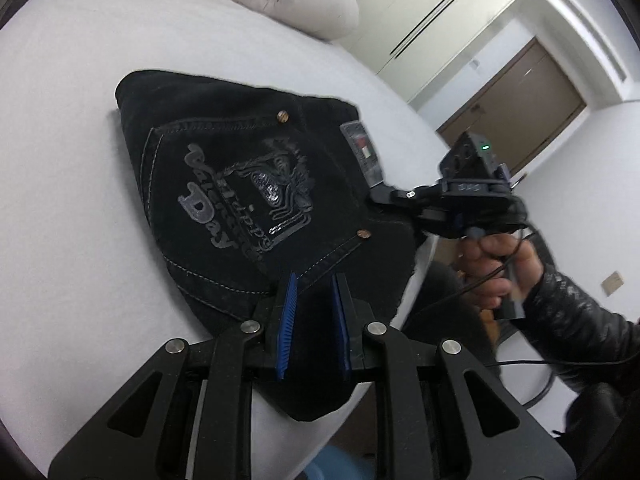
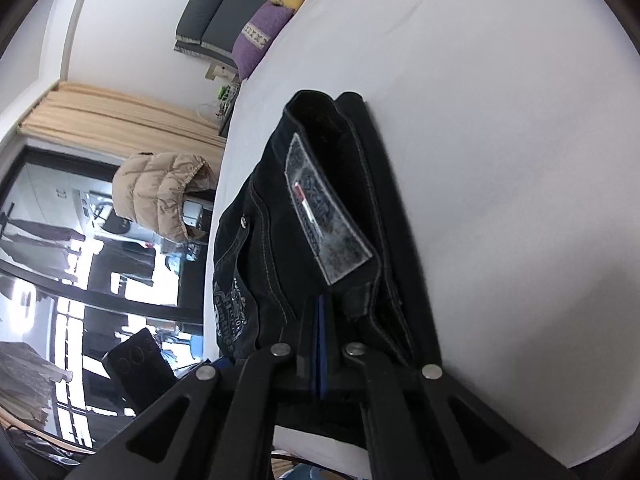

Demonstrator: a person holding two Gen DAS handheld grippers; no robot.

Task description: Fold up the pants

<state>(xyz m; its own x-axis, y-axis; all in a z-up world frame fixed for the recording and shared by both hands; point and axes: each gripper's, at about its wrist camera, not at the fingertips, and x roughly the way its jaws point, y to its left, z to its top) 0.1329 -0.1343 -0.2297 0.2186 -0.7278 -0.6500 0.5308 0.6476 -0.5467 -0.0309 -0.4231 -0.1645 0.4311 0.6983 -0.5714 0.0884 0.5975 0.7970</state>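
Gripping black fabric, my left gripper [image 1: 314, 292] is pinching the near edge of the folded black jeans [image 1: 240, 184], which are lying on the white bed [image 1: 60, 200]. My right gripper [image 2: 320, 312] is clamping their waistband beside the leather patch [image 2: 328, 220].

Black pants [image 1: 224, 168], white bedsheet [image 1: 60, 184]
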